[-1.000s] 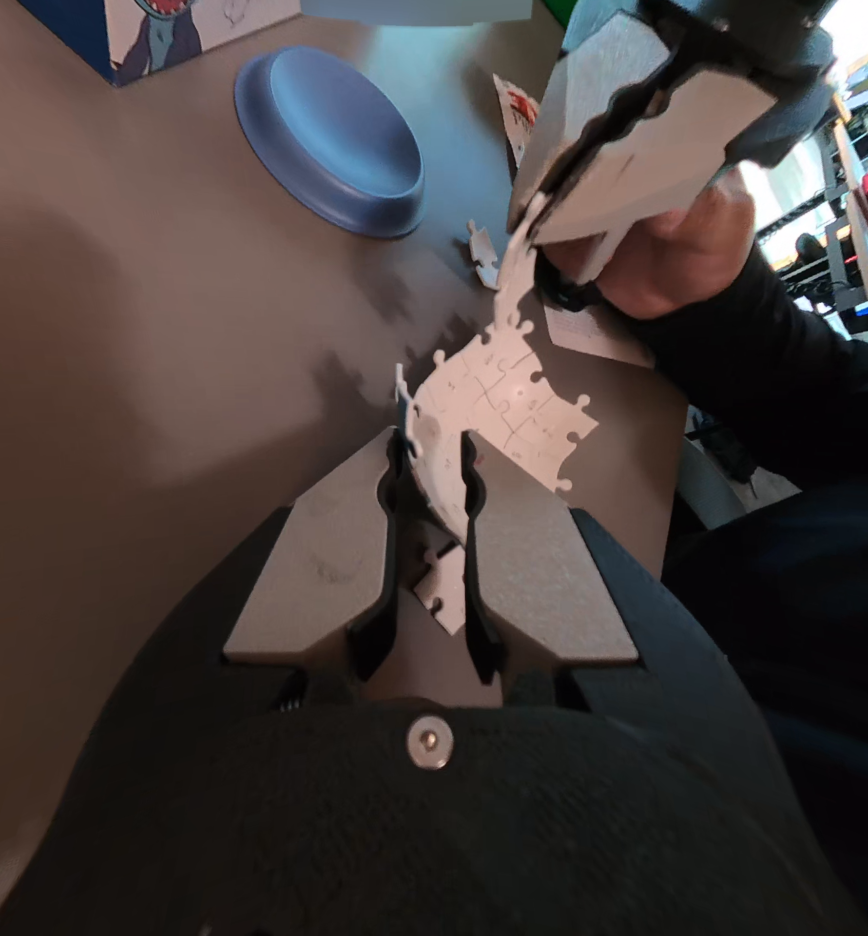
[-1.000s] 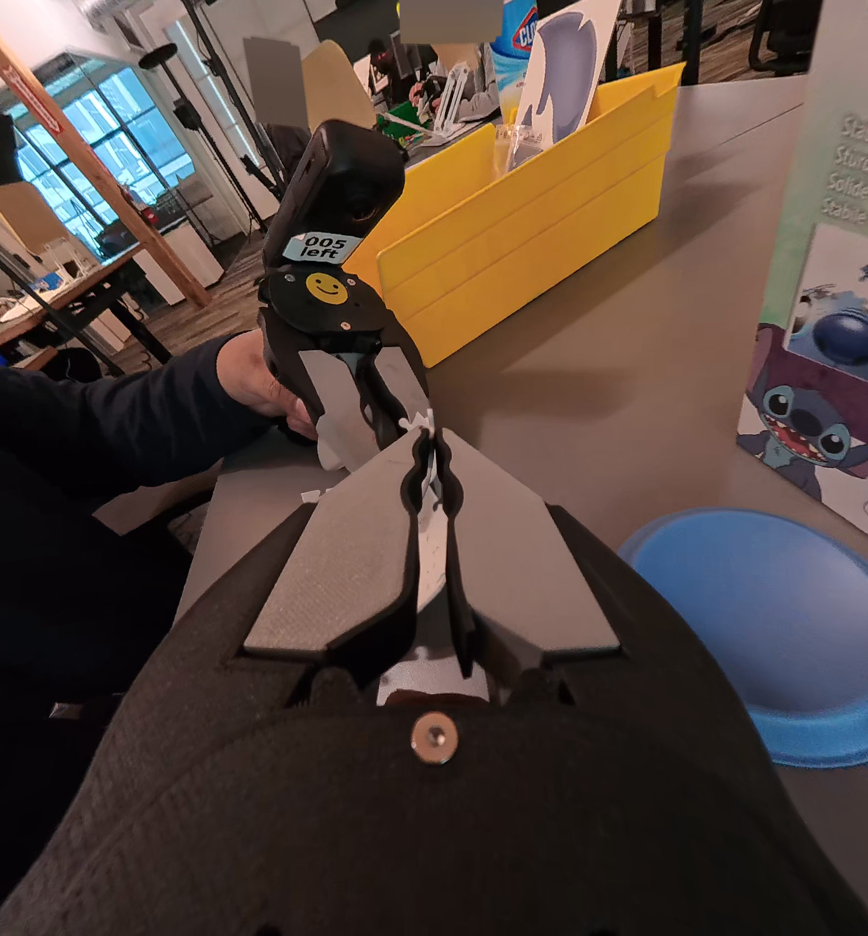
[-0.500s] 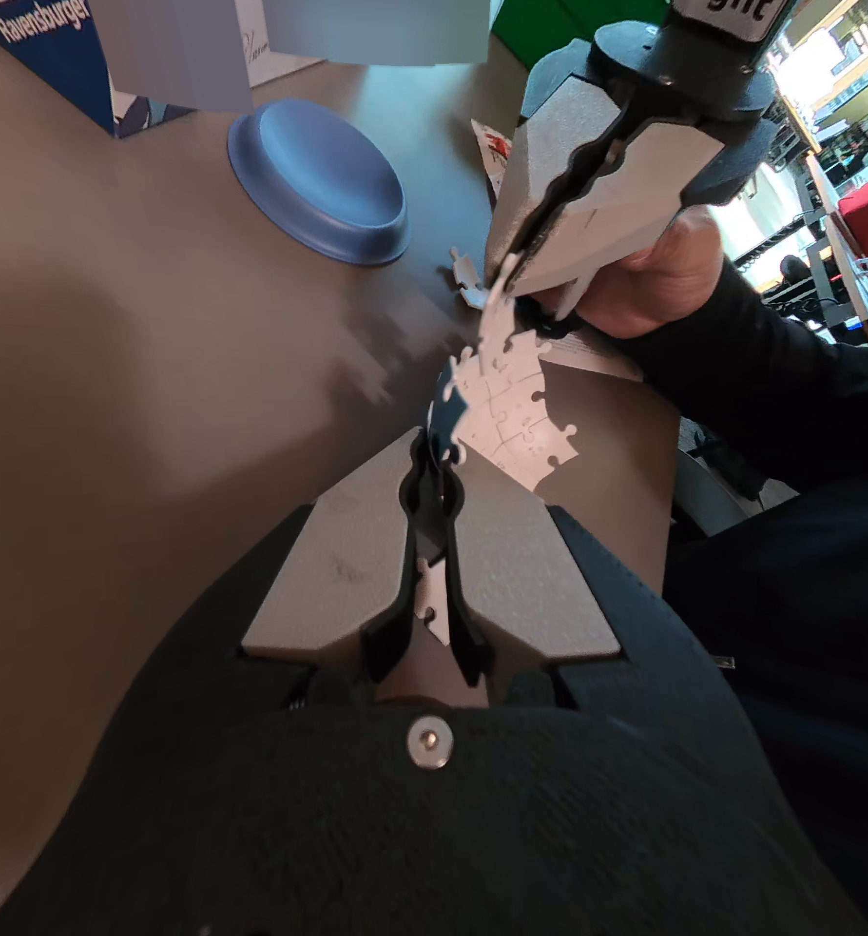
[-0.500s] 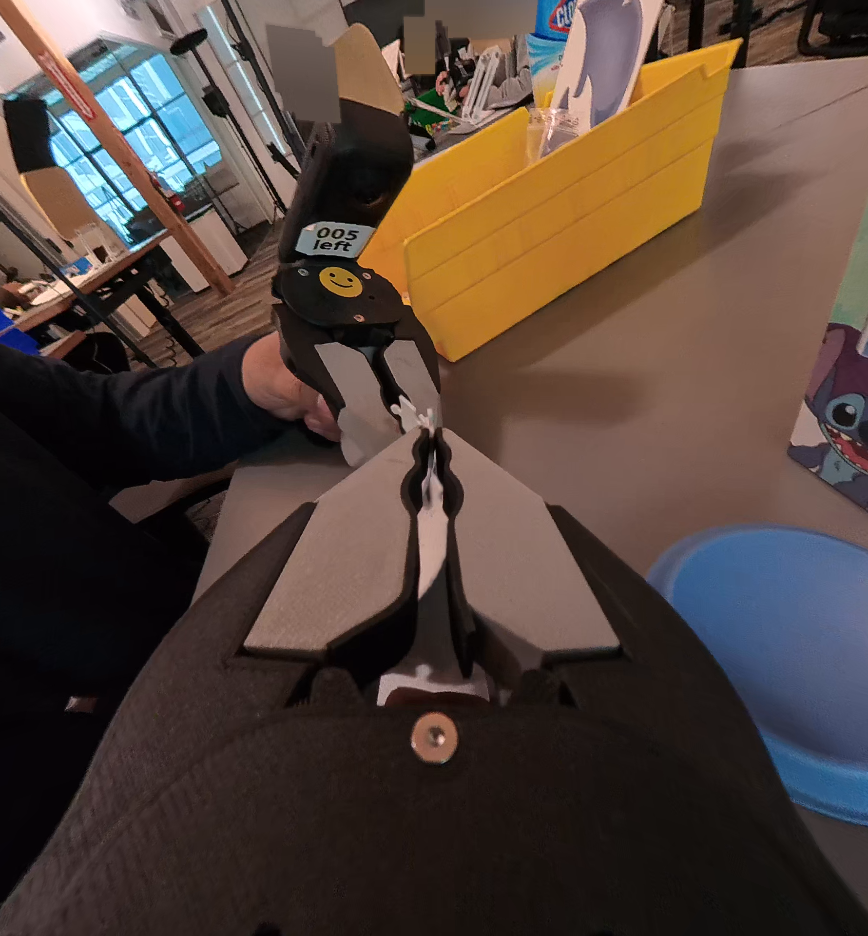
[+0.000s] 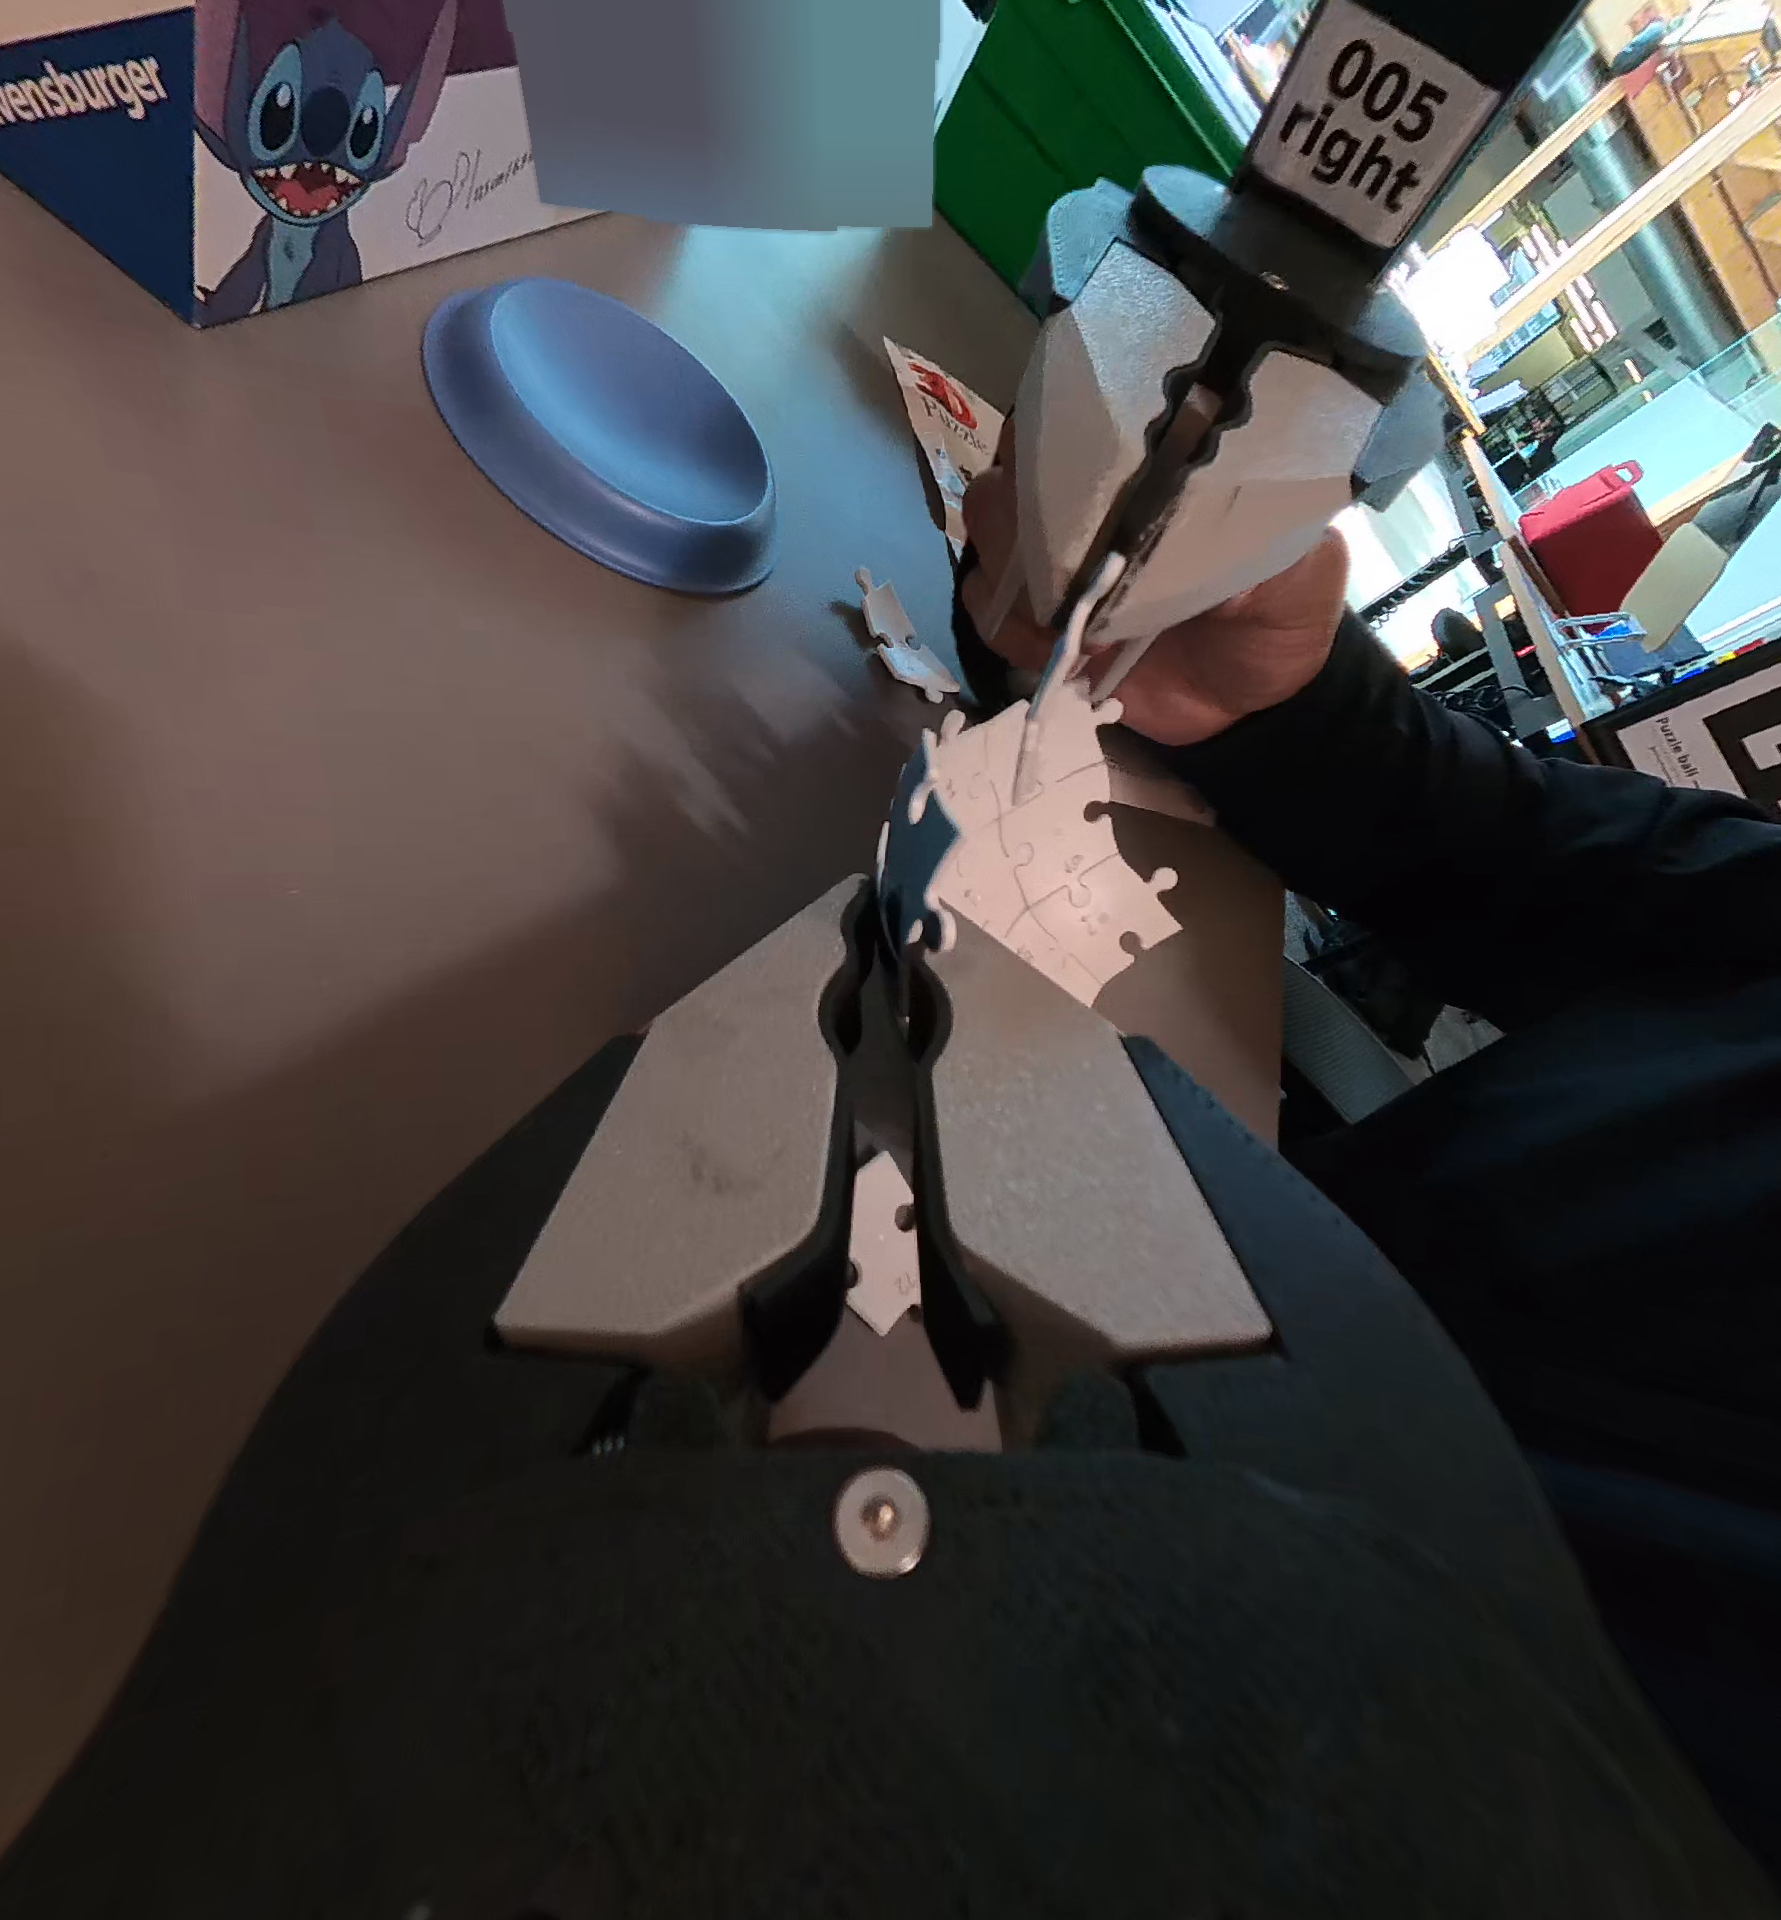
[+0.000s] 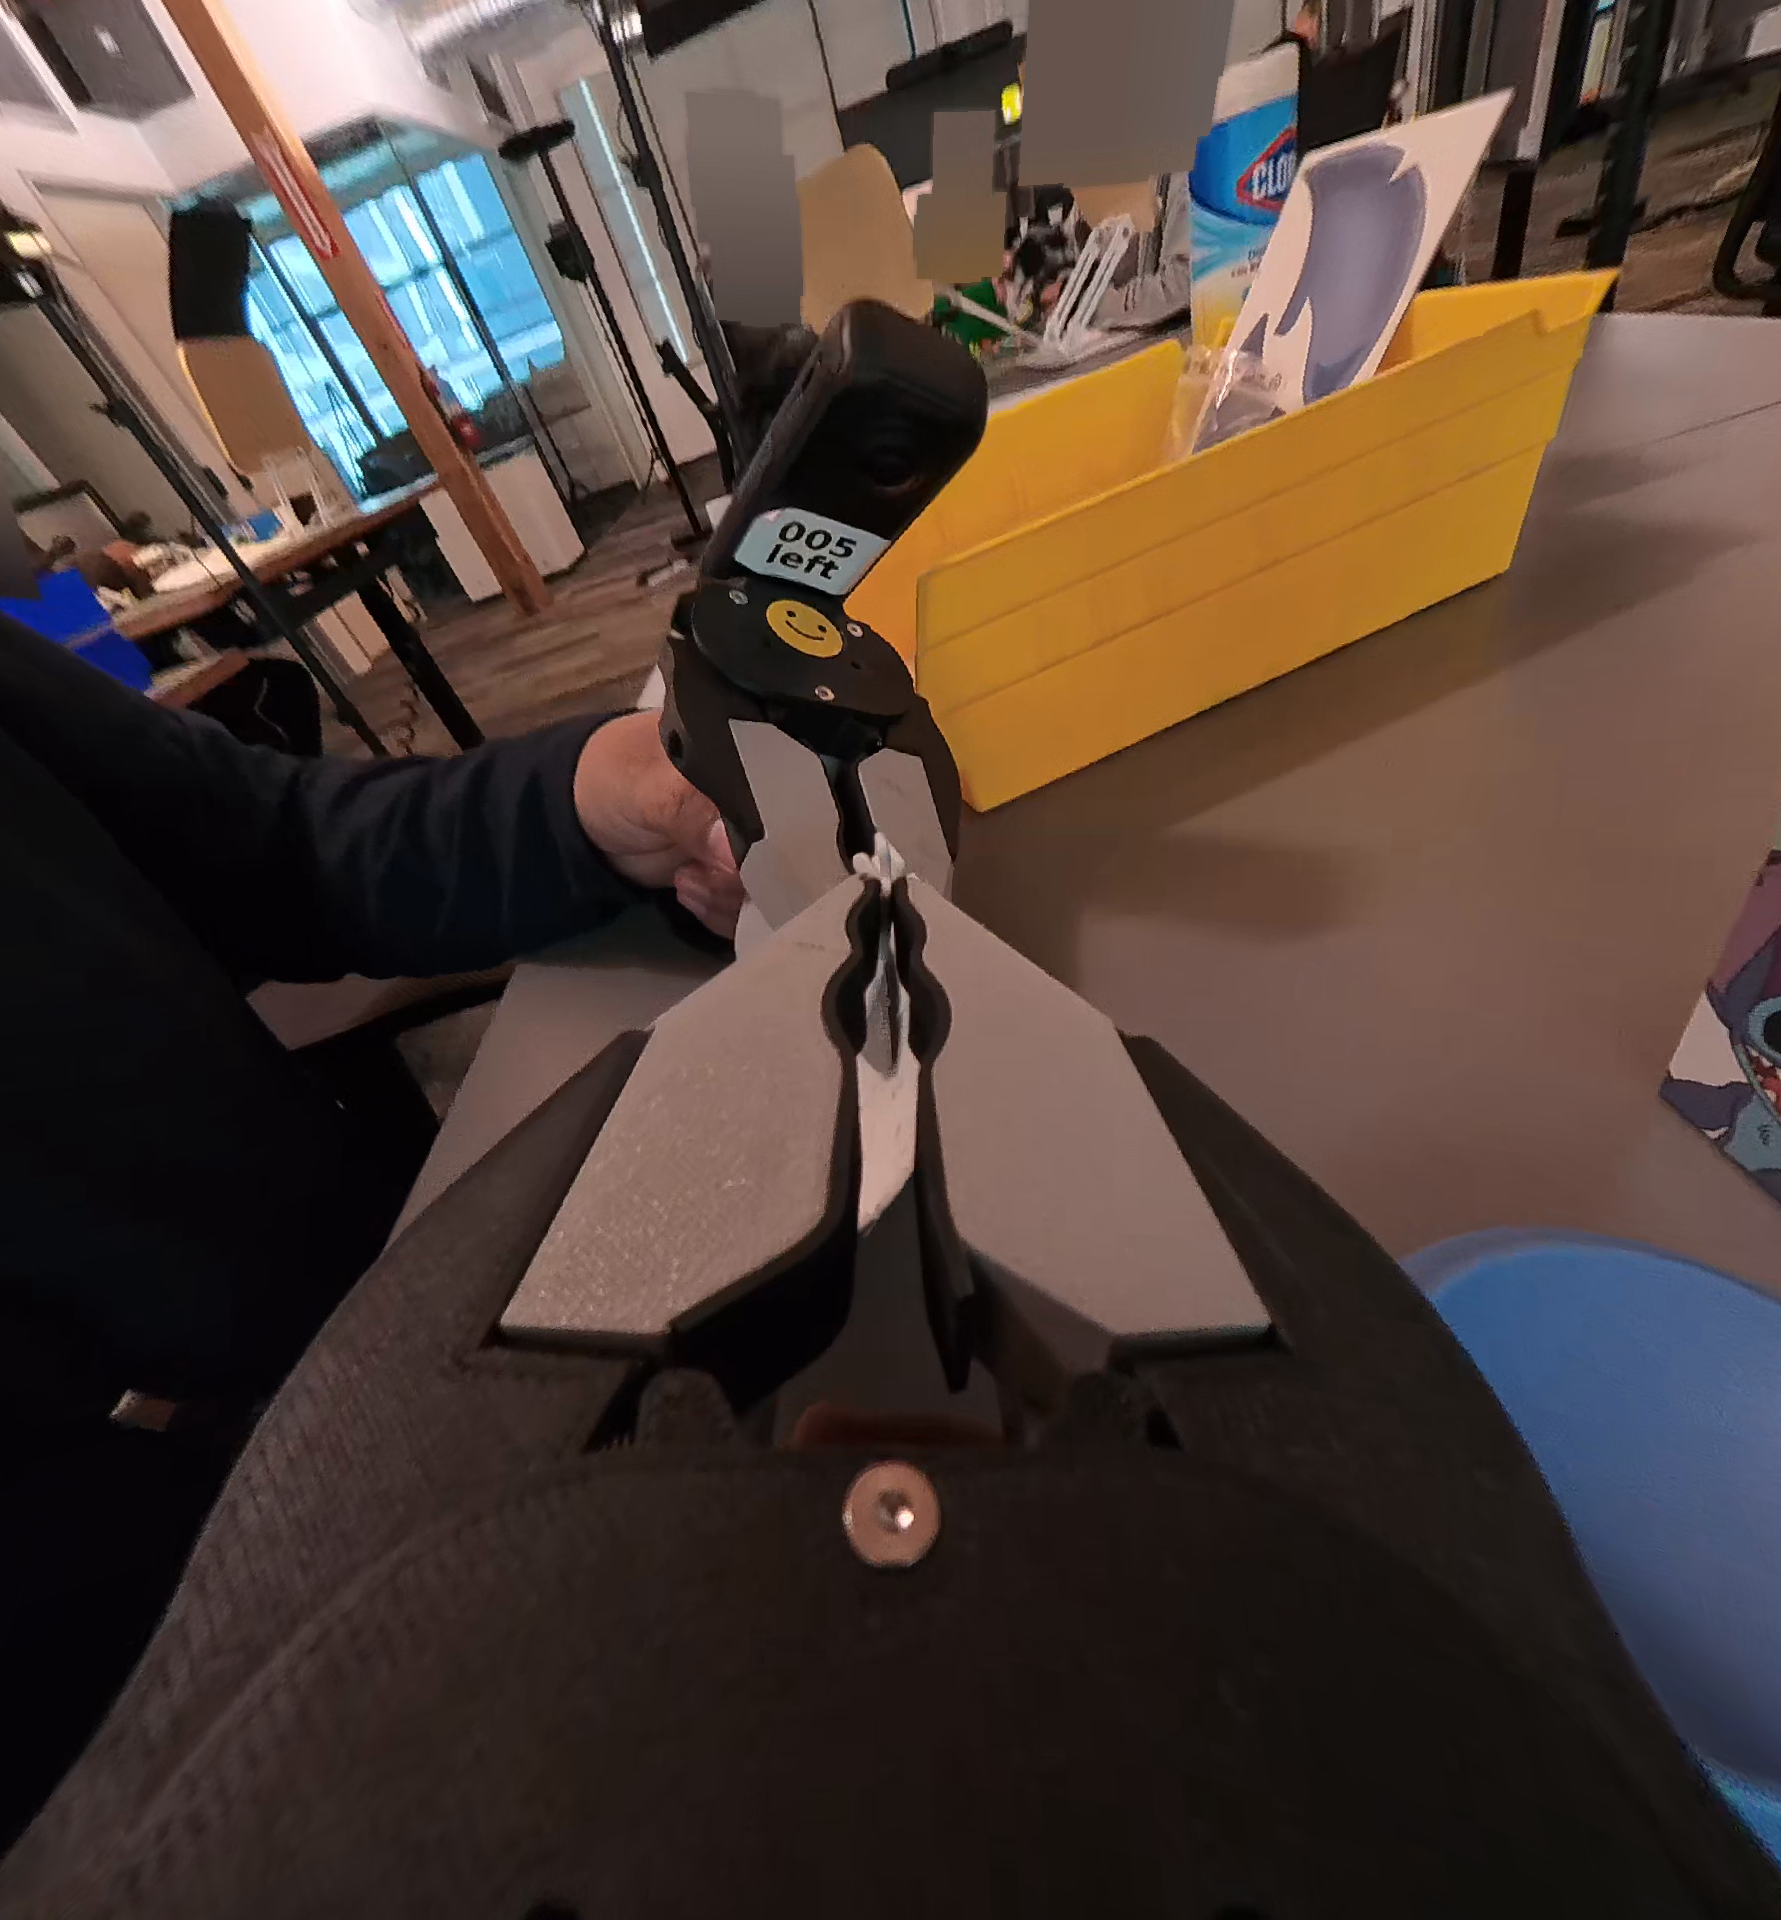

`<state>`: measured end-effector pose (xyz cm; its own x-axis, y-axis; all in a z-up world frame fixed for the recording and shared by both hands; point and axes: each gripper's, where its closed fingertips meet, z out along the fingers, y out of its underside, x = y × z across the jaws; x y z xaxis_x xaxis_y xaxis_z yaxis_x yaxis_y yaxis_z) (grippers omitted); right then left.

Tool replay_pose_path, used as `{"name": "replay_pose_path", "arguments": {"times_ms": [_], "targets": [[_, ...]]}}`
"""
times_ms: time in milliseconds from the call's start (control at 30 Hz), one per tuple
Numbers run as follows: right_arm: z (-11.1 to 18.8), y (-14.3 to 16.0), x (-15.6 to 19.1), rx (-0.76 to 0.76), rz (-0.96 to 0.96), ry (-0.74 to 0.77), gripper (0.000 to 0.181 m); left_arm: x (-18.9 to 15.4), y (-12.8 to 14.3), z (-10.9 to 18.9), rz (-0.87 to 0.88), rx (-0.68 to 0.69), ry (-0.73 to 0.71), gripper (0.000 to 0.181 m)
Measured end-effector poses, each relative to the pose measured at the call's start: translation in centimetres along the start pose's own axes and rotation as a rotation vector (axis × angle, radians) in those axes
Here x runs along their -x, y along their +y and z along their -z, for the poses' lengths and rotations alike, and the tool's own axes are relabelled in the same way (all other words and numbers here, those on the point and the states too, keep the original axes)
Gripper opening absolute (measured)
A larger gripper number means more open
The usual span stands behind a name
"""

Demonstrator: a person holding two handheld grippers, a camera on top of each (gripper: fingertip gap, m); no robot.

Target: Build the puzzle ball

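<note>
left gripper point(image 5: 891, 935) pinches the lower edge of the shell point(image 5: 1031, 842), jaws pressed nearly together on it. the shell is held in the air above the table point(image 5: 242, 790), near its front edge. right gripper point(image 5: 1099, 592) comes in from above, jaws closed on a single piece point(image 5: 1068, 665) held edge-on. the piece's lower end touches or nearly touches the upper part of the shell; cannot tell if any tab is seated.

handling, as a judgement: the shell looks light, thin and rigid, each piece stiff but the joints only a press fit. squeeze across a seam and it may pop apart. best hold is flat on a piece face near the rim, clear of the tabs, as the left one has it. smooth faces could slip between the pads if twisted. the piece wants a hold at its far end so the mating edge stays free.

looks: a curved patch of several interlocked pieces, inner face white with small marks, outer face dark blue where it curls at the left. tabs and notches all round the edge. well short of a ball.

in the right wrist view the right gripper point(image 6: 881, 904) shows the white piece point(image 6: 881, 1122) running down between its jaws, with the left gripper point(image 6: 844, 831) just beyond its tips.

loose pieces point(image 5: 901, 649) lie on the table behind, near a leaflet point(image 5: 943, 416). the blue dish point(image 5: 605, 436) sits apart, the box point(image 5: 242, 156) farther back. a yellow bin point(image 6: 1229, 561) stands across the table.
</note>
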<state>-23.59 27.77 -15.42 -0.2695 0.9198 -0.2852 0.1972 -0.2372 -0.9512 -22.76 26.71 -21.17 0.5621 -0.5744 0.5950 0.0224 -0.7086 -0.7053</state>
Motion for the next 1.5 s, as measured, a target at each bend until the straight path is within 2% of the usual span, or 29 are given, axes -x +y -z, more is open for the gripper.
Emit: {"name": "replay_pose_path", "arguments": {"times_ms": [200,533,800,1000,1267,1500], "targets": [[-0.2,0.1,-0.3,0.148,0.135,0.100,0.000,0.1,-0.2,0.0,-0.019,-0.007,-0.023,0.000],[-0.7,0.8,-0.7,0.269,0.173,0.107,0.000,0.3,-0.4,0.0,-0.051,-0.008,-0.050,0.000],[-0.9,0.4,-0.7,0.257,0.216,0.035,0.000,0.0,-0.6,0.2,-0.058,-0.031,-0.026,0.000],[-0.6,-0.2,-0.6,0.185,0.191,-0.037,0.000,-0.5,-0.9,0.4,-0.033,-0.051,0.036,0.001],[-0.9,-0.4,-0.2,0.140,0.184,-0.088,0.000,-0.7,-1.4,0.5,-0.044,-0.091,0.042,0.000],[-1.5,0.1,-0.8,0.126,0.196,-0.049,0.000,-0.5,-1.7,0.6,-0.033,-0.112,0.032,0.000]]}}
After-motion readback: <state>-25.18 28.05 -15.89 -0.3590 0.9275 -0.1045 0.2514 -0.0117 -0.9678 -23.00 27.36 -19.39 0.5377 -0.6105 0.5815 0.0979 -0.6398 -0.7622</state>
